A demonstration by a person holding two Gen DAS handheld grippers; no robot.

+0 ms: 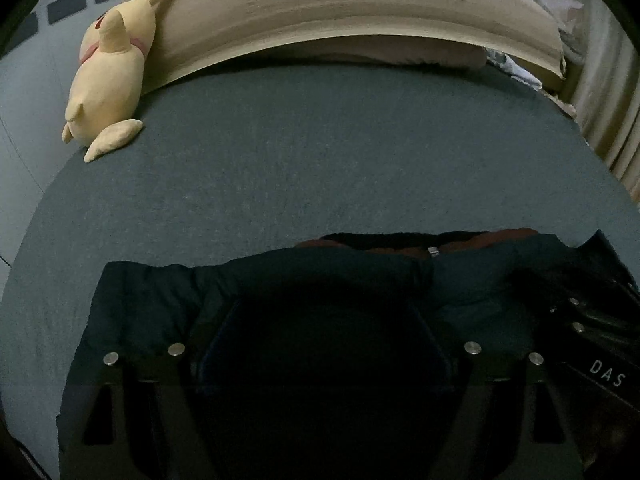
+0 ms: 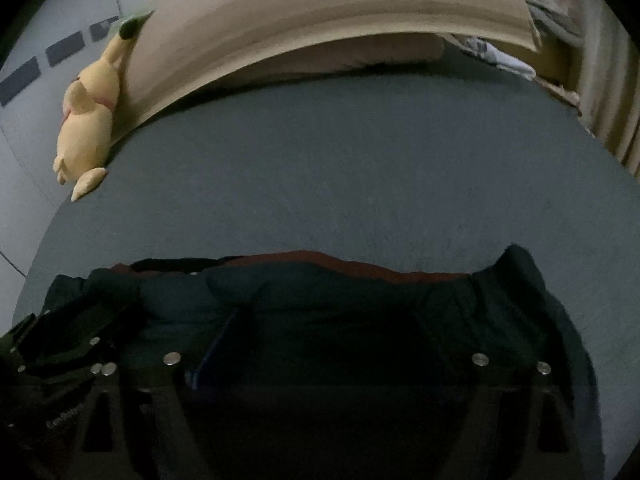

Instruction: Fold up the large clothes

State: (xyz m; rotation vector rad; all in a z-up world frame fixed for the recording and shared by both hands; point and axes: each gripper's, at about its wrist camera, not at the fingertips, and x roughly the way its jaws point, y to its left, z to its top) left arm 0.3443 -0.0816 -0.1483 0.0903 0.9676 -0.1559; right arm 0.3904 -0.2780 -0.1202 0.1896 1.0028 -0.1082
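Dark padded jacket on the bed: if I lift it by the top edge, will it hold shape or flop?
The dark padded jacket will likely flop: its edge already lies wavy and rumpled. The puffy quilting suggests bulk without much weight. It should drag rather than slide on the grey sheet.

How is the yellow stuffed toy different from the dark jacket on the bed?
The yellow stuffed toy is pale and bright; the dark jacket is deep blue-green with a reddish lining. The toy leans against the headboard at the far end; the jacket lies flat at the near edge. Both rest on the grey bed.
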